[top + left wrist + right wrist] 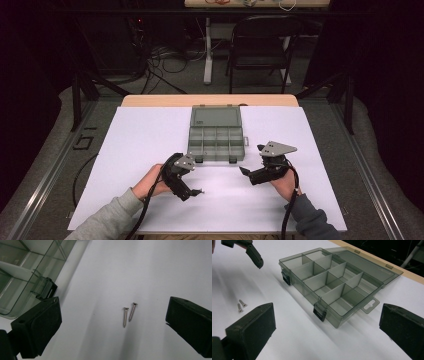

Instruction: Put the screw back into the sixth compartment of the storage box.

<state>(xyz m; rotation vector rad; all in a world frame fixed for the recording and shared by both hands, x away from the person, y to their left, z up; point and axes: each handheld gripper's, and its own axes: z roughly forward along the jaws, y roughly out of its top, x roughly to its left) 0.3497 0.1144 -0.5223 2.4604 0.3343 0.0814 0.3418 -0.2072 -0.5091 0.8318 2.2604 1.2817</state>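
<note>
Two small metal screws [124, 317] [133, 311] lie side by side on the white table sheet [150, 145], apart from everything else. My left gripper [113, 303] hovers over them, open, jaws wide on either side and touching neither. The same screws [241, 305] show at the left of the right gripper view. A smoky clear compartment box [216, 139] stands in the middle of the sheet, lid folded back, its cells looking empty [329, 285]. My right gripper [328, 310] faces the box's front corner, open and holding nothing. In the high view the left gripper [195, 181] and right gripper [250, 164] sit just in front of the box.
The box has two black latches [320, 312] on its front wall and a hang tab [369, 305] at one end. The left gripper's jaw tip [255, 255] shows far off in the right gripper view. A folding chair [262, 42] and cables stand beyond the table.
</note>
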